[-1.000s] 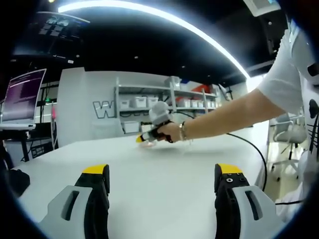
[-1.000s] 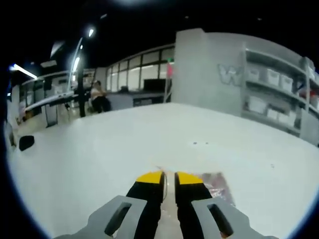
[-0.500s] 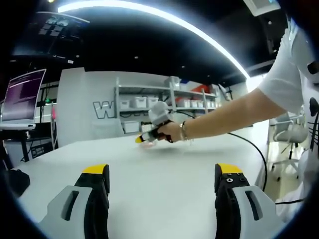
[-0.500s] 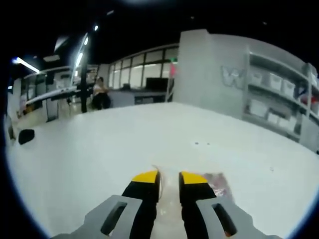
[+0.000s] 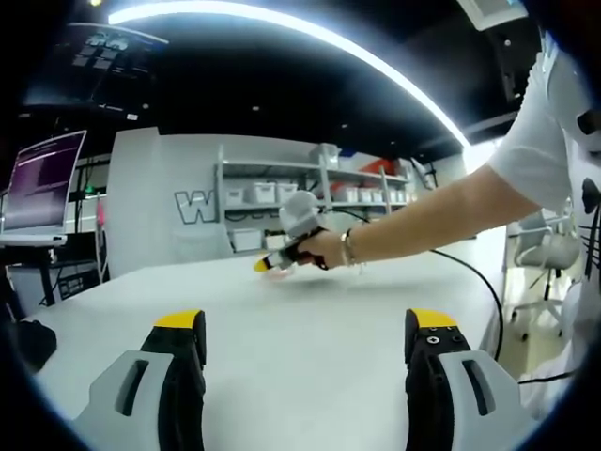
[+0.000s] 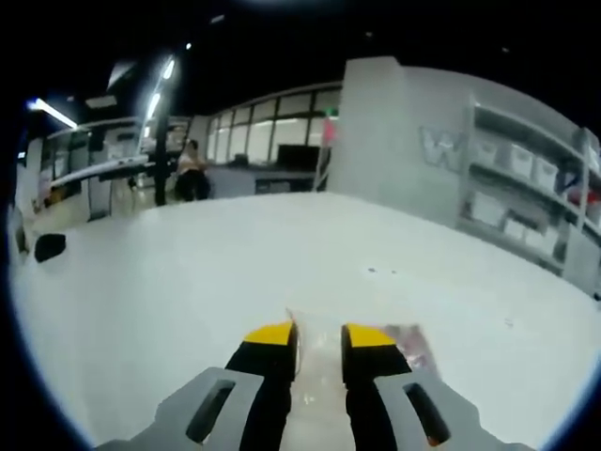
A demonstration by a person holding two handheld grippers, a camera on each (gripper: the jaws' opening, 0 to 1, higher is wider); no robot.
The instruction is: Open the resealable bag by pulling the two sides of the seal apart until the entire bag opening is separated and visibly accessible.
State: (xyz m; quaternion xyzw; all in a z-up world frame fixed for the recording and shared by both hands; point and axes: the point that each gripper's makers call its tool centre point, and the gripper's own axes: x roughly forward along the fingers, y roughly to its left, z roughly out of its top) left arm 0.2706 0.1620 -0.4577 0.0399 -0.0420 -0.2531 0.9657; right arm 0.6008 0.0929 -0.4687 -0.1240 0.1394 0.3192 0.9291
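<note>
Two yellow-tipped black jaws of our left gripper (image 5: 306, 329) stand wide apart over the bare white table (image 5: 300, 310), with nothing between them. Well beyond those jaws, straight ahead across the table, we see our right hand (image 5: 319, 249) wrapped around the right gripper (image 5: 282, 256), whose yellow tip points to the left of that view and sits low at the table surface.

From the right gripper view, our right gripper (image 6: 317, 336) has its jaws close together with a narrow gap, and the clear plastic resealable bag (image 6: 376, 352) lies flat on the table right at them. A pale upper edge of the bag shows in the gap between the jaws and just ahead of the left jaw tip, so the jaws appear to be pinching that edge, though we cannot tell how firmly. The bag's body spreads off to the right of the right jaw, with pinkish contents visible there; its long axis seems to run across the jaws, left to right, but most of it is hidden beneath them.
</note>
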